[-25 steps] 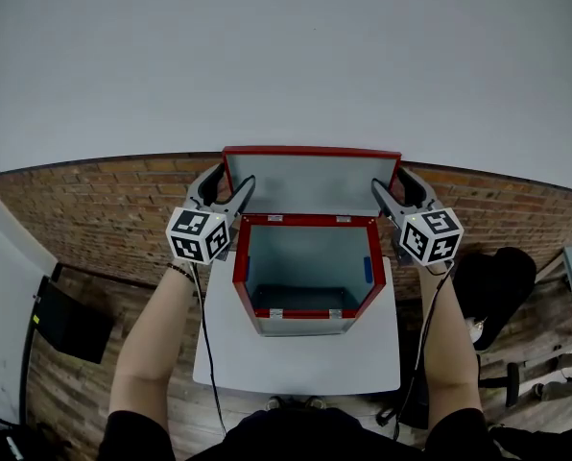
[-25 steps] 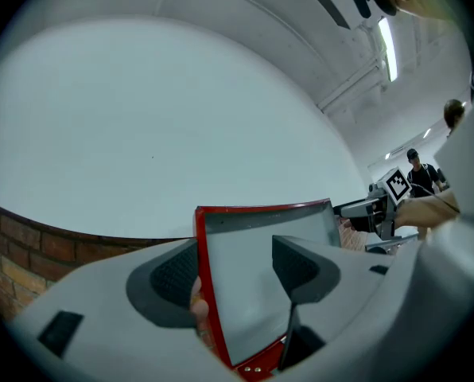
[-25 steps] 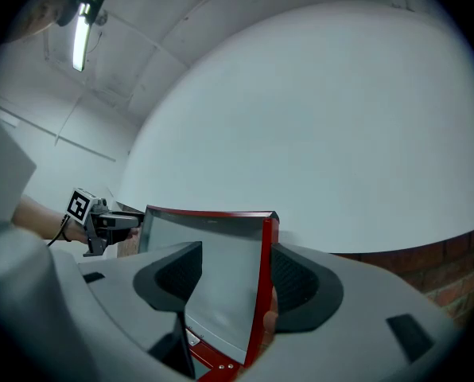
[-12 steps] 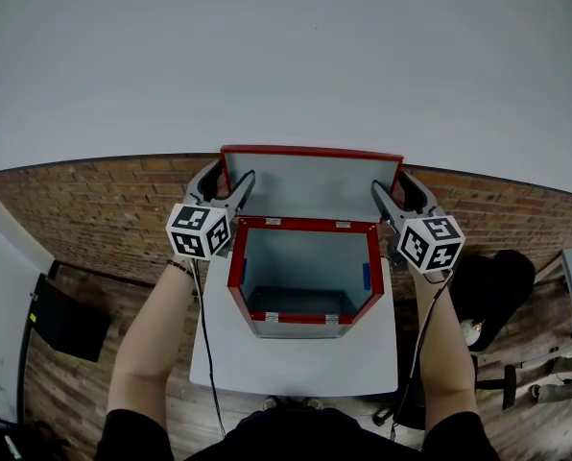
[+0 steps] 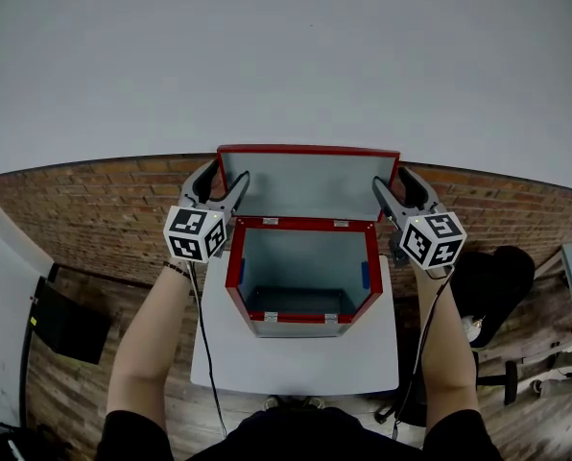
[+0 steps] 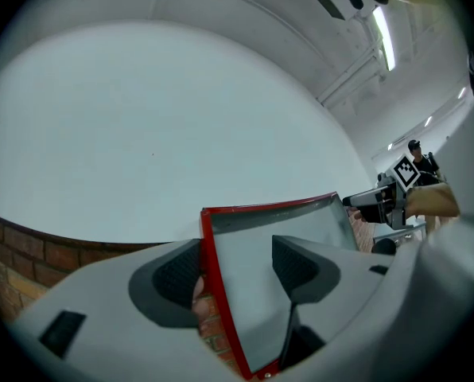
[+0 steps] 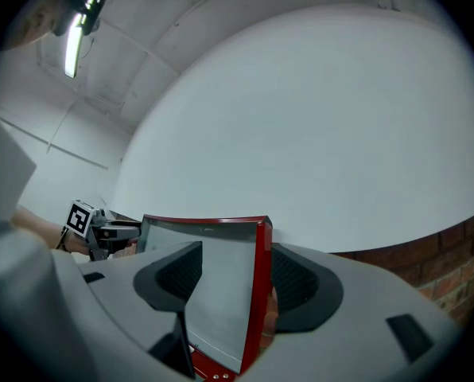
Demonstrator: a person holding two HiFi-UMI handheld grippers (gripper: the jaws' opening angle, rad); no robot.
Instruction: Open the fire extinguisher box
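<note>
The red fire extinguisher box (image 5: 303,224) stands open on a small white table (image 5: 296,361), its grey inside bare. Its lid (image 5: 307,182) is raised upright against the wall. My left gripper (image 5: 230,173) straddles the lid's left edge and my right gripper (image 5: 390,179) straddles its right edge. In the left gripper view the lid (image 6: 293,233) has its red edge close to the left pad, with a wide gap to the other pad, so the left gripper (image 6: 237,269) is open. In the right gripper view the lid (image 7: 213,253) stands likewise between the parted jaws of the open right gripper (image 7: 233,273).
Behind the box is a wall, brick (image 5: 94,209) low down and white above. A black chair (image 5: 497,281) stands right of the table and a dark flat object (image 5: 65,320) lies on the wooden floor at the left. A person (image 6: 418,159) stands far off.
Almost nothing has changed. The lid stays upright and both grippers stay at its side edges, with only a slight shift of the view.
</note>
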